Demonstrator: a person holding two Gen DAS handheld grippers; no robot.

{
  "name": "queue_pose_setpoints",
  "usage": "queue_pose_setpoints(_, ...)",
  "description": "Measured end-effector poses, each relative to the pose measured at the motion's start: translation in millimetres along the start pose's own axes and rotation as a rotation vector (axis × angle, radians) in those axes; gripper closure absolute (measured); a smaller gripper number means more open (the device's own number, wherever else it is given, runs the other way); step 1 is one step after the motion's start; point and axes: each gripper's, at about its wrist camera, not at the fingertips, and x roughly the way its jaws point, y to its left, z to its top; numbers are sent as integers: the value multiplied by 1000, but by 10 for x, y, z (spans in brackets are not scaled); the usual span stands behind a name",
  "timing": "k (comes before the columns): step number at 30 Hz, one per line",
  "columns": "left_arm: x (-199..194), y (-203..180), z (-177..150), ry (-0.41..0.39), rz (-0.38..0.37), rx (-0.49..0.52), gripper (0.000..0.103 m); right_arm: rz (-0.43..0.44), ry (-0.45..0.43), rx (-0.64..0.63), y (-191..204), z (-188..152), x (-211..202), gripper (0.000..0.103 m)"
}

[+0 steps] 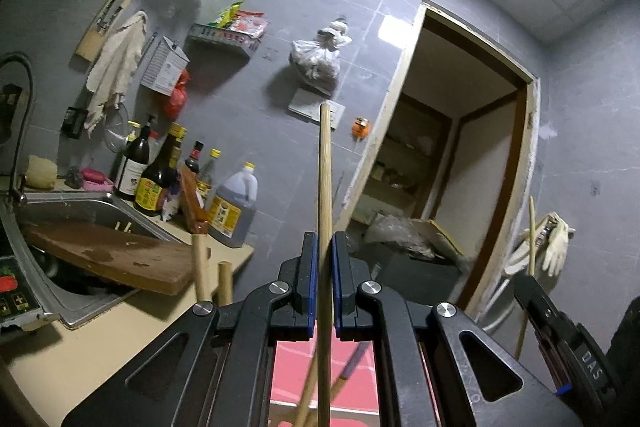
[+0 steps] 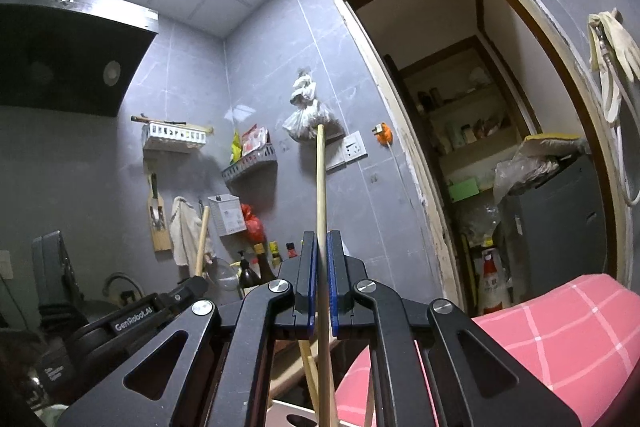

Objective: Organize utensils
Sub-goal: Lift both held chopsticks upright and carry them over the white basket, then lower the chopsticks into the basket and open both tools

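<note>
My left jaws (image 1: 325,247) are clamped on a wooden chopstick (image 1: 325,187) that stands upright above the desk (image 1: 80,339) near its right-hand edge beside the sink (image 1: 92,207), and my right jaws (image 2: 320,247) are likewise closed tight on a second chopstick (image 2: 320,187) pointing up.
</note>
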Motion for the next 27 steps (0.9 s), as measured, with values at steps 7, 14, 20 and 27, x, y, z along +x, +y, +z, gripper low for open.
queue_pose_setpoints(7, 5, 89, -98, -43, 34, -16, 98, -16, 14, 3, -19, -152, 70, 100)
queue_pose_setpoints(14, 23, 76, -256, -46, 48, 6, 98, -37, 26, -17, -13, -258, 122, 100)
queue_pose_setpoints(20, 28, 50, -382, -29, 47, 6, 98, -50, 34, -58, 30, -342, 152, 100)
queue_pose_setpoints(27, -18, -29, -529, -24, 48, 39, 98, -67, 47, -79, 62, -435, 160, 100)
